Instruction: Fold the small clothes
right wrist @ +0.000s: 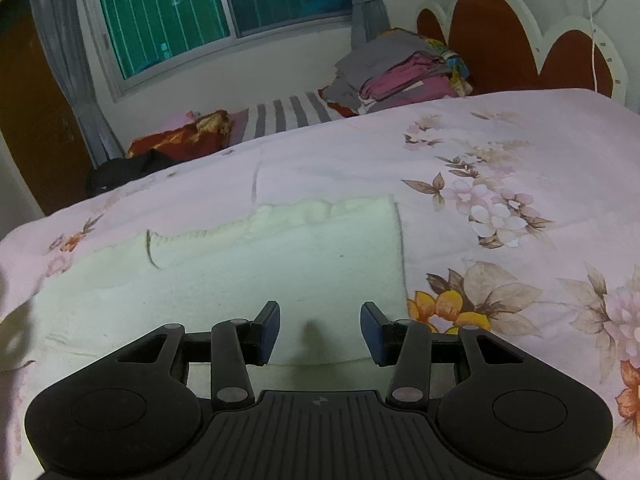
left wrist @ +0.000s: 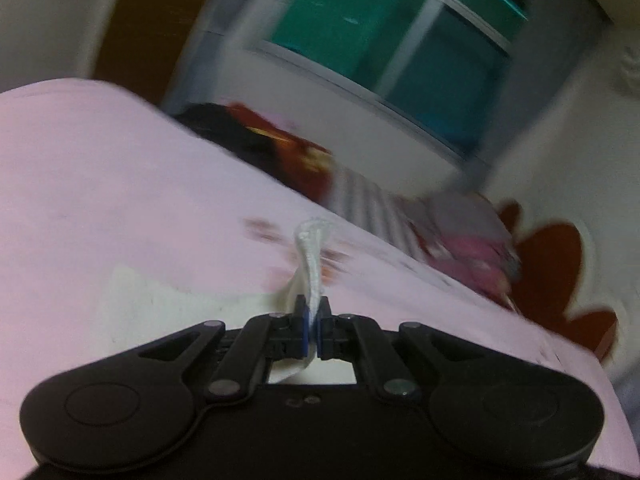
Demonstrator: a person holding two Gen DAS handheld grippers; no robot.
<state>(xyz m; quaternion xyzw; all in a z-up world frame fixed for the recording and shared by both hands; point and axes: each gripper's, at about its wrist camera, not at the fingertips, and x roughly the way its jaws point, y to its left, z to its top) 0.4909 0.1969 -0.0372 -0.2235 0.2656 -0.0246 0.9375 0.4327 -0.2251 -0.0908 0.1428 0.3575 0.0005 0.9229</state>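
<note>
Here, my left gripper (left wrist: 314, 330) pinching a blurred, seemingly white fabric strip (left wrist: 311, 258), my right gripper (right wrist: 320, 330) parted, empty, above the cream knitted garment (right wrist: 248, 264) on the pink floral bedspread (right wrist: 500, 168).

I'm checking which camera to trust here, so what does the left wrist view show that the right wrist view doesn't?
Only the left wrist view shows the left gripper shut on a strip of white cloth; that picture is blurred. Only the right wrist view shows the right gripper open over the cream garment lying flat, holding nothing. Both show the pink floral bedspread, the window and the pile of clothes by the headboard.
</note>
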